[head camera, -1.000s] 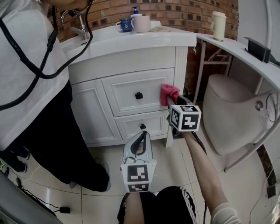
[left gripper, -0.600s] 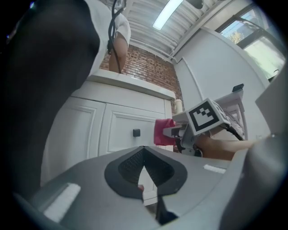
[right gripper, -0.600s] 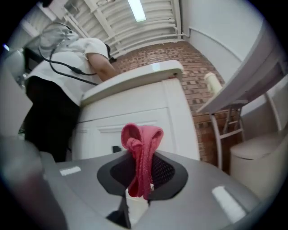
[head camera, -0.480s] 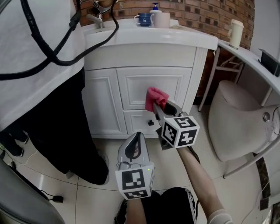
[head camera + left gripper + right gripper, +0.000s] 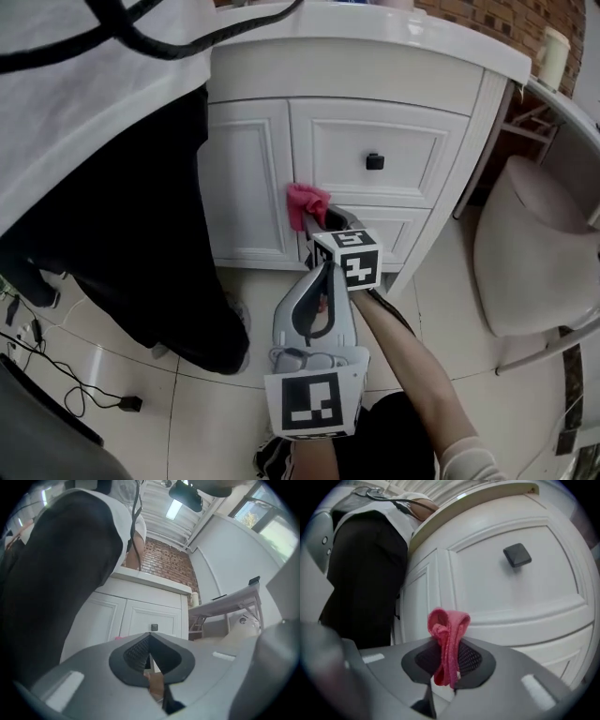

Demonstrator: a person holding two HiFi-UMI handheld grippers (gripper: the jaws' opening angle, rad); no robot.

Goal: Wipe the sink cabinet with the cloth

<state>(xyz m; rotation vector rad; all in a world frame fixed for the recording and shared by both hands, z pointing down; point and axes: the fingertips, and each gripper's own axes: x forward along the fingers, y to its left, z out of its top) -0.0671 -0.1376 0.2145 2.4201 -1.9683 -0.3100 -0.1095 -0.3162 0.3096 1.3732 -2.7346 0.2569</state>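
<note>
The white sink cabinet (image 5: 253, 169) fills the upper head view, with a black-knobbed drawer (image 5: 375, 161) and a door on its left. My right gripper (image 5: 317, 217) is shut on a bunched pink cloth (image 5: 305, 203), which presses against the cabinet front just below the upper drawer, near the door's edge. In the right gripper view the pink cloth (image 5: 447, 639) stands up between the jaws before the white cabinet (image 5: 497, 597). My left gripper (image 5: 316, 277) hangs lower, behind the right one, shut and holding nothing; its view shows the jaws (image 5: 150, 654) closed together.
A person in a white top and black trousers (image 5: 141, 234) stands close at the cabinet's left. A white toilet (image 5: 534, 253) sits to the right. Black cables (image 5: 66, 394) lie on the tiled floor at lower left.
My right gripper has carried the cloth leftward and down across the cabinet front, from beside the upper drawer to near the door's edge. The head view has tilted further down.
</note>
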